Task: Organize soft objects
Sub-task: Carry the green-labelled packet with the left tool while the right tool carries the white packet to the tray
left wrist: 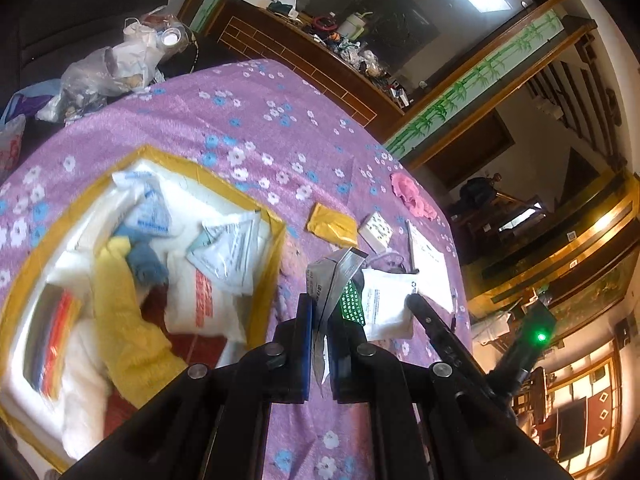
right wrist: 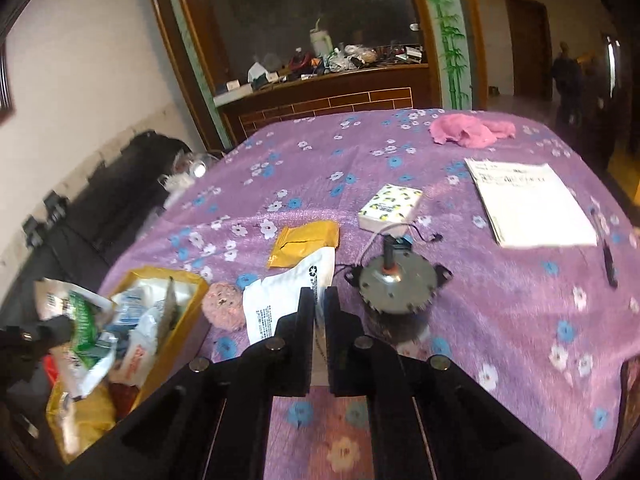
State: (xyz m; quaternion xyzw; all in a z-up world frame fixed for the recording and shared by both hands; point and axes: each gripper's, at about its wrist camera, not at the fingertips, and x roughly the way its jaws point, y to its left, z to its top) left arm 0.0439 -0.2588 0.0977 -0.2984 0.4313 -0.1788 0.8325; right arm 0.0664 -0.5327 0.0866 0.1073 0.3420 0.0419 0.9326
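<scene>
My left gripper (left wrist: 320,312) is shut on a silver and green packet (left wrist: 340,280) and holds it above the purple flowered cloth (left wrist: 256,120), just right of the yellow box (left wrist: 264,288). The box holds white packets, a yellow cloth (left wrist: 120,304) and a blue cloth. In the right wrist view the left gripper and its green packet (right wrist: 86,328) hang over the box (right wrist: 176,340). My right gripper (right wrist: 319,300) is shut on the edge of a white soft packet (right wrist: 280,300) that lies on the cloth. A pink fluffy ball (right wrist: 224,310) lies between the box and that packet.
A yellow padded envelope (right wrist: 304,242), a lemon-print tissue pack (right wrist: 390,206), a round metal motor part with wires (right wrist: 396,284), a white booklet (right wrist: 528,204), a black pen (right wrist: 608,260) and a pink cloth (right wrist: 468,130) lie on the table. A cluttered wooden counter (right wrist: 328,88) stands behind.
</scene>
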